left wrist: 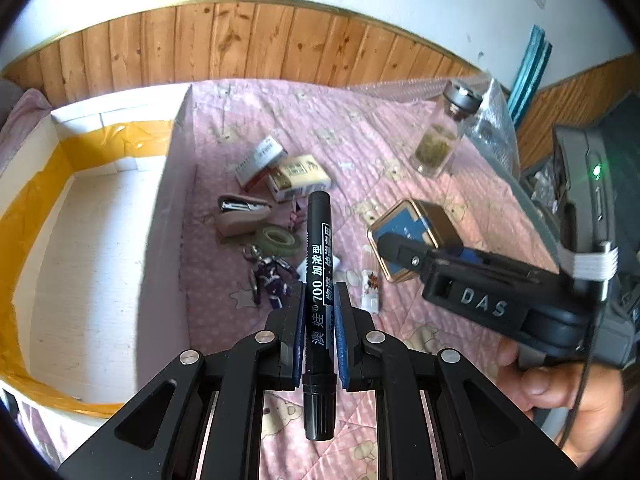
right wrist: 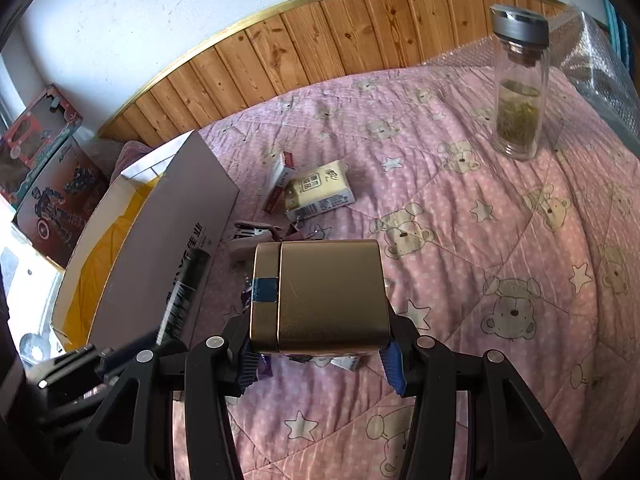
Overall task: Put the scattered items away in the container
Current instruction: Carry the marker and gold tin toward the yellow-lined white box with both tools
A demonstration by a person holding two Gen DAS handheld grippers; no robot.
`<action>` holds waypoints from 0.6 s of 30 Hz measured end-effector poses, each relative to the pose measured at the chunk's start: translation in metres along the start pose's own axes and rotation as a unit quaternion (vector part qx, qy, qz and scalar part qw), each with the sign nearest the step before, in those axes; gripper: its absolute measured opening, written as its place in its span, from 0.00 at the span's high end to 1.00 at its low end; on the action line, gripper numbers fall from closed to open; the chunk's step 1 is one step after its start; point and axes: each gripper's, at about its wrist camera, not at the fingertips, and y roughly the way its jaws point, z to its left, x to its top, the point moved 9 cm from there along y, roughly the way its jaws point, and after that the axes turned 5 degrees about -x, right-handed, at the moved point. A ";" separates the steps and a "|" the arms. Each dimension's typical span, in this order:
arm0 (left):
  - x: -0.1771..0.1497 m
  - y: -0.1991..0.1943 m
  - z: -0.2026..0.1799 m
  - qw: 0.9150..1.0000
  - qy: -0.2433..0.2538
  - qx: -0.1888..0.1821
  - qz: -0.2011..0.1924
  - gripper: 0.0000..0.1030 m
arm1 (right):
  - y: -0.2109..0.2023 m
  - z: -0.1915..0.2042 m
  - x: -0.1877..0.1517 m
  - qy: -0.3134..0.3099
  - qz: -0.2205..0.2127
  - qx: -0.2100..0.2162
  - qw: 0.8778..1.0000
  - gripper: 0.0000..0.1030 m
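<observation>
The left gripper (left wrist: 319,320) is clamped tight on a black marker (left wrist: 318,264), which sticks out forward between the blue pads, lifted clear of the pink bear-print quilt (right wrist: 500,248). The right gripper (right wrist: 318,354) has its jaws partly apart and pressed against the two sides of a gold tin (right wrist: 324,296), holding it above the quilt; from the left wrist view the same tin shows a blue lid with a gold rim.

Take the white cardboard box (left wrist: 80,216) as the landmark: it lies open at the quilt's edge, lined with yellow tape, and nothing shows inside it. Its tall near wall stands between both held things and the box's floor. Just beside that wall lie the rest of the scattered things: a red-and-white carton (left wrist: 260,160) touching a cream carton (left wrist: 300,178), a beige stapler (left wrist: 240,216), a roll of green tape (left wrist: 276,238), and a small purple figure keychain (left wrist: 272,276). A little farther from the box, under the marker's line, lies a small clear vial (left wrist: 370,284).

Well apart from the box, toward the far side of the quilt, a glass bottle (right wrist: 518,84) with a grey cap stands upright with greenish leaves inside, and bubble wrap (right wrist: 600,72) lies beyond it. A hand (left wrist: 560,392) grips the right tool's handle. Behind the box leans a toy package (right wrist: 44,168)
</observation>
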 end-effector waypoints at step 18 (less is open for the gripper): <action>0.019 -0.034 0.022 0.999 -0.020 0.012 -0.043 0.87 | -0.016 0.039 0.004 -0.054 -0.031 -0.025 0.998 0.50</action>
